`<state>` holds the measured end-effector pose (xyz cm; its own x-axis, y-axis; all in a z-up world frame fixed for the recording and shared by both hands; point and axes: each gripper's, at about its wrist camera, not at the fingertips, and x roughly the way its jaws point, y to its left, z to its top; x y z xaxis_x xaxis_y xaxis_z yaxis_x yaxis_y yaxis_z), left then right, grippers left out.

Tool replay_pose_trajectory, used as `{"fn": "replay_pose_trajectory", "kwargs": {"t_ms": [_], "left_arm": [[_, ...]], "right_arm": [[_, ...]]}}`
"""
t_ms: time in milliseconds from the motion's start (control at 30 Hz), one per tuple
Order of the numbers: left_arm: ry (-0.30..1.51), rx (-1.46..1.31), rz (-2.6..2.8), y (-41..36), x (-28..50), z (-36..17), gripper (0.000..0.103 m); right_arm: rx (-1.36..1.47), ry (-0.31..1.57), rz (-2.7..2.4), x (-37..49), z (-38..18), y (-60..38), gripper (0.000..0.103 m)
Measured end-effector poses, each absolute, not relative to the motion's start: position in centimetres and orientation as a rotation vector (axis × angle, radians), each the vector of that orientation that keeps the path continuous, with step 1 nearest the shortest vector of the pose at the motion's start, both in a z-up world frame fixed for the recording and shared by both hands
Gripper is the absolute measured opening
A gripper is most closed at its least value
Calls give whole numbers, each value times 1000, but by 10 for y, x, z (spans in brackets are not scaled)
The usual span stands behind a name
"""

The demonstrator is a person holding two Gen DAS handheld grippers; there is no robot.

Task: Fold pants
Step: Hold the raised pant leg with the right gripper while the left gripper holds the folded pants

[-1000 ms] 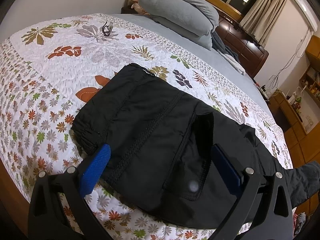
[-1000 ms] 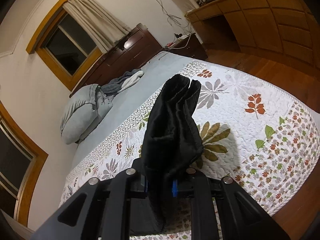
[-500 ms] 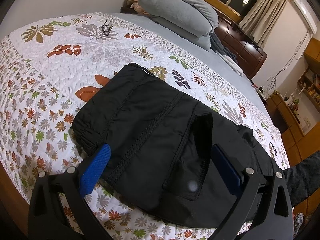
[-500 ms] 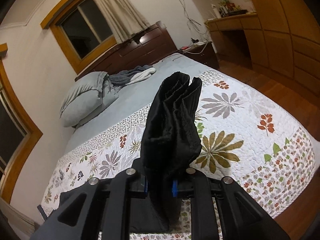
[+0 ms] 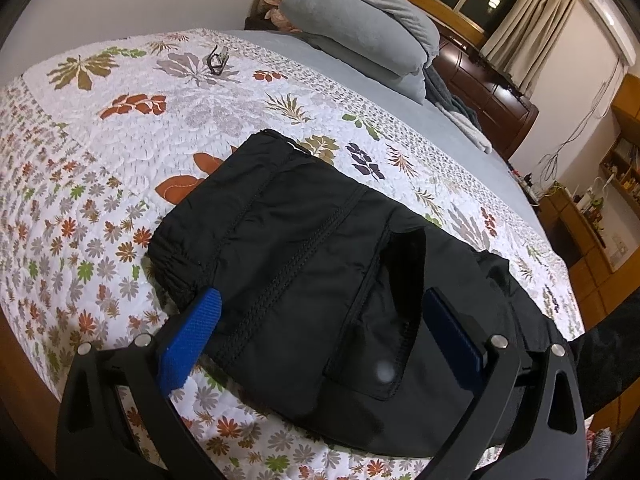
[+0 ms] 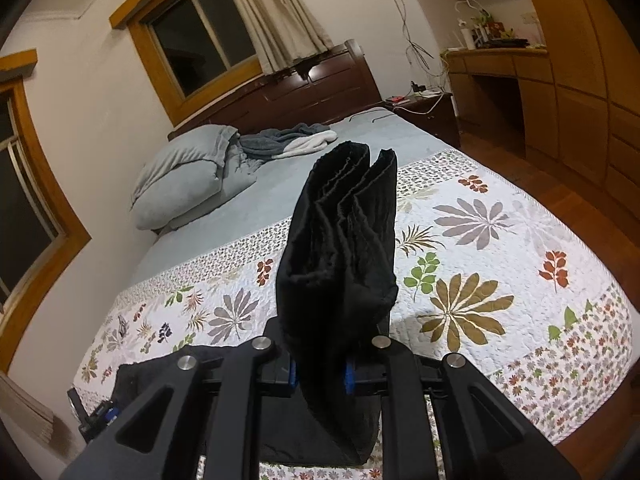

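Black fabric pants [image 5: 320,264] lay on the floral quilted bedspread [image 5: 120,128], waist end flat. Leg cuffs [image 6: 344,240] were clamped in the right gripper [image 6: 320,372], lifted; left gripper [image 5: 320,336] was spread wide, empty. Lengthwise fold judged done, cross fold left.

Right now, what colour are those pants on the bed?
Plain black pants, clearest in the left wrist view.
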<state>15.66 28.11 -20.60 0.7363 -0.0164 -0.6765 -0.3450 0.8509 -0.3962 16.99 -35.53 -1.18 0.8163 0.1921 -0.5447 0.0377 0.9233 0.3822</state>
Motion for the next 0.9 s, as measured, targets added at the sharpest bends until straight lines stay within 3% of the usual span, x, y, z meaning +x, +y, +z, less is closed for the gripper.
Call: {"fn": "replay_pose_trajectory", "kwargs": {"t_ms": [900], "left_arm": [[598,-214,327,244,142,-165,100]], "right_arm": [[169,709,180,222,-18,-216,16]]}}
